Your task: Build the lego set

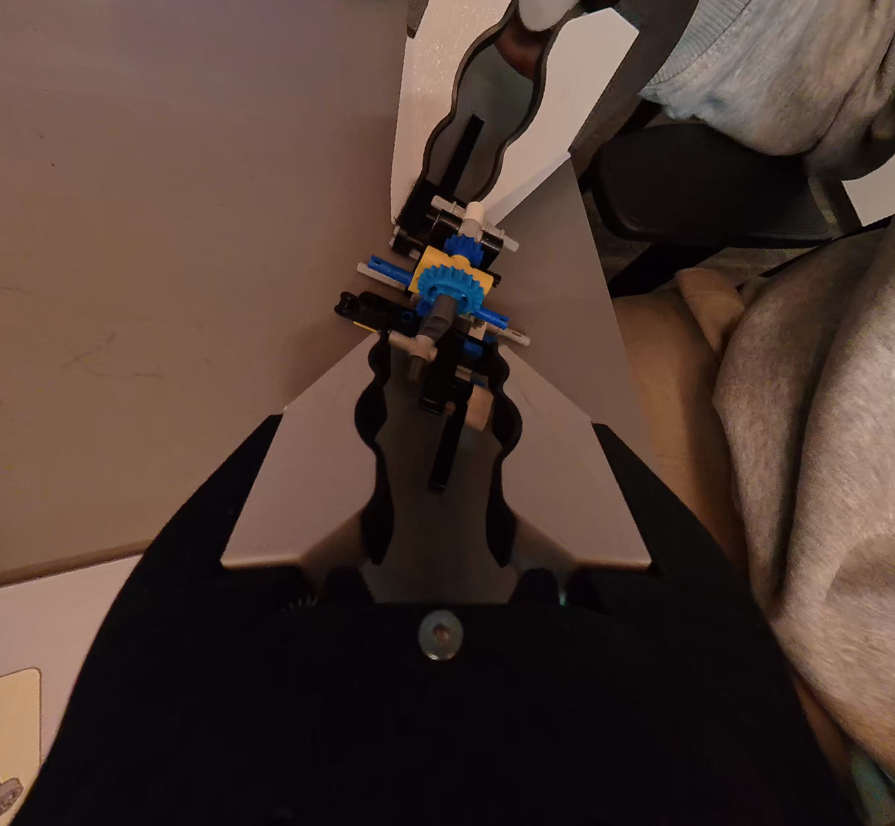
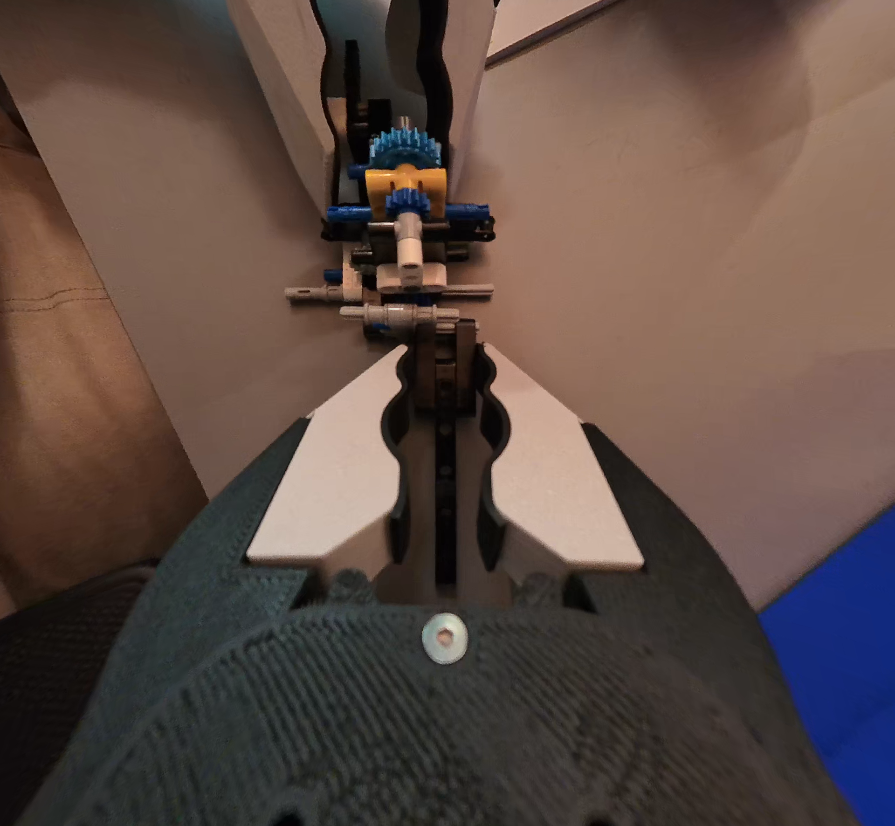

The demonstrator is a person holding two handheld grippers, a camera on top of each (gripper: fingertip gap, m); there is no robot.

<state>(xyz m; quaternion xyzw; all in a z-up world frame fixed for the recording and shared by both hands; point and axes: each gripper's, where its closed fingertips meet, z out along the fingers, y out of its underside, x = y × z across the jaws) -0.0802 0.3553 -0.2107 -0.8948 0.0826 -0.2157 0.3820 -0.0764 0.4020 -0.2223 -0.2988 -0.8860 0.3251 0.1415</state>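
Black fingers of both grippers clamp lego assembly end-to-end.

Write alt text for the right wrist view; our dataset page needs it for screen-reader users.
Two grippers hold a small lego assembly from opposite ends above a grey table: the right gripper clamps a black beam, the left gripper grips the far end. Blue gears and a yellow block sit mid-model.
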